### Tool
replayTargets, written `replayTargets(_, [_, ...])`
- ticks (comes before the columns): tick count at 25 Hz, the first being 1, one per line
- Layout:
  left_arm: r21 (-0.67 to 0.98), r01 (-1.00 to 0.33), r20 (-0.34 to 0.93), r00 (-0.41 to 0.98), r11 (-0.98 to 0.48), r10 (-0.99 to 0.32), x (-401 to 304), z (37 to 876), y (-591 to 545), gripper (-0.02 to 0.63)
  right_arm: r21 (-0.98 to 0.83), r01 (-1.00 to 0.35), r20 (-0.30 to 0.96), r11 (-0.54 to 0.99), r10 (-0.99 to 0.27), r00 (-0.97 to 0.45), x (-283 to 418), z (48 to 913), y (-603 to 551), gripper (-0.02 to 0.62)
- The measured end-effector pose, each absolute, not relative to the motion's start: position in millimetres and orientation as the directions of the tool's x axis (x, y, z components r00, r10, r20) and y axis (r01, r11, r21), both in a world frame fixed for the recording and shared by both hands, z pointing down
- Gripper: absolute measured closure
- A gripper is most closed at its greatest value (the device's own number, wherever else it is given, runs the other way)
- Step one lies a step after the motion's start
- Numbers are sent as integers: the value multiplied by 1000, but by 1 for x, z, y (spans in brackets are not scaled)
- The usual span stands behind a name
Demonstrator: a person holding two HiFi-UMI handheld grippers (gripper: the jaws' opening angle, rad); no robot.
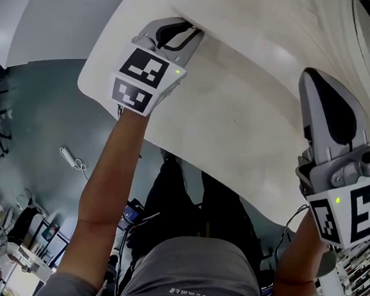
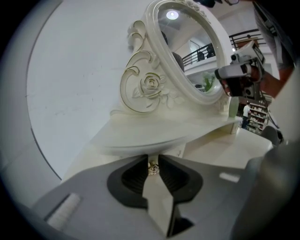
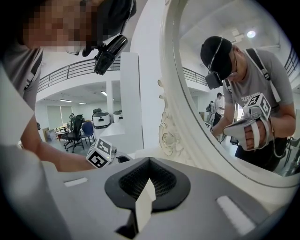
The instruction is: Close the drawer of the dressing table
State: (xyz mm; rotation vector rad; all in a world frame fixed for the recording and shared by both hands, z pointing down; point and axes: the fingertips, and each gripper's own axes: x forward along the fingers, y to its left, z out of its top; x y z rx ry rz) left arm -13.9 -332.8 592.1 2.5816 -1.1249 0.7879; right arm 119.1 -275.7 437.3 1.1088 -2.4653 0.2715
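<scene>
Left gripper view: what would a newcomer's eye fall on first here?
The oval mirror in its carved cream frame fills the upper middle, standing on the white table top. Below, the left gripper has its jaws closed on a small gold knob under the top's edge.

The right gripper [image 3: 149, 164] is seen with its jaws pressed together and nothing held between them, close before the cream carved frame [image 3: 173, 93] of an oval mirror [image 3: 211, 70]. Low at left, the left gripper [image 3: 102, 158] is picked out by its marker cube at the end of a bare forearm [image 3: 56, 161]. In the glass, a capped person's reflection [image 3: 243, 79] is caught, bent forward.
</scene>
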Motion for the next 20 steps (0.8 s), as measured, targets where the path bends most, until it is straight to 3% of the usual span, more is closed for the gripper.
replayTargets(13, [-30,-681,577,586,-732,-569,-12,570,-315,532,24,-745,432,667,-679,-594,116,416,-265,595])
replayTargets(20, [-67,-648,516,628,-759,-582,-17,500,-283,568,51,-747,401,663,-698,-593,105,374,-244,595])
